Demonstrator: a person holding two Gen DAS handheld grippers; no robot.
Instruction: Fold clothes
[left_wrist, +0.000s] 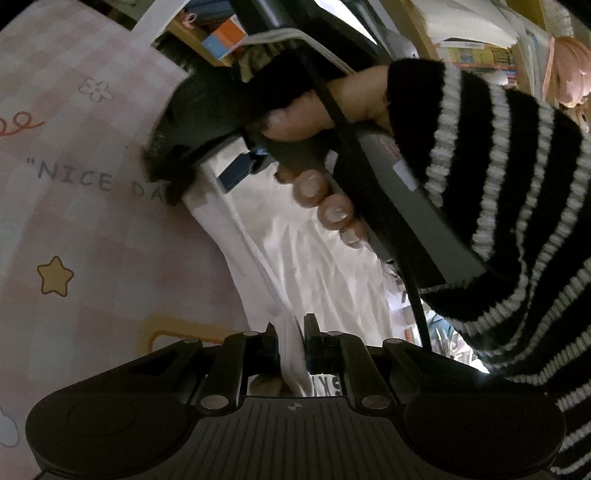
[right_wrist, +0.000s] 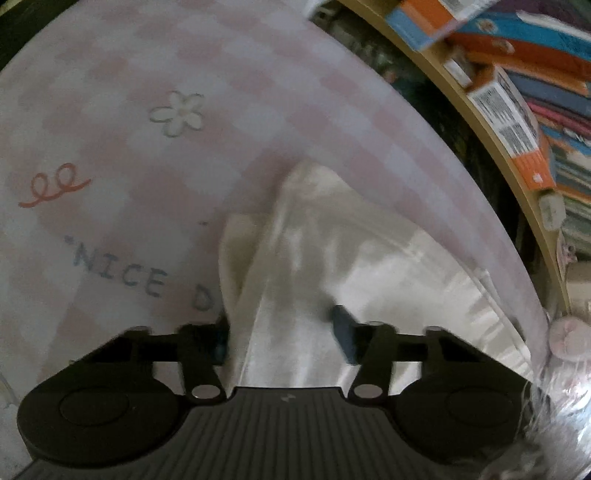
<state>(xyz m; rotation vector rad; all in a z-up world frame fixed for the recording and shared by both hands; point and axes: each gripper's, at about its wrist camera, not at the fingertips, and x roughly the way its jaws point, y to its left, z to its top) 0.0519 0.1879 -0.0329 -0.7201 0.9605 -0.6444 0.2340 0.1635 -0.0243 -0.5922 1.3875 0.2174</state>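
Spread widest under everything: a pink checked cloth (right_wrist: 155, 66) printed with a flower, a star and the words "NICE DA…", with a white garment (right_wrist: 369, 266) lying on it toward the right-hand edge, a rumpled fold of it rising toward the camera. Beyond that edge, a wooden shelf (right_wrist: 491, 122) stacked with boxes and books. Seen from the left wrist: left gripper (left_wrist: 291, 332) drawn nearly together, clamped on a thin bunched edge of the white garment (left_wrist: 314, 258), fabric running up and away from the pinch to the other tool. Farther along that same stretch of cloth, the right hand (left_wrist: 325, 122) wrapped around a grey handle, thumb on top, fingertips (left_wrist: 334, 212) curled underneath, wrist in a black sleeve with white stripes (left_wrist: 491, 177). Seen from the right wrist: right gripper (right_wrist: 284, 328) spread wide, the raised fold of garment filling the gap; left finger pressed against the fabric edge, right finger (right_wrist: 343, 325) with cloth draped beside it, picture blurred there. Shown only from the left wrist: the hand, the sleeve, a dark cable (left_wrist: 417, 306) hanging down. Shown only from the right wrist: the garment's far corner resting flat on the checked cloth.
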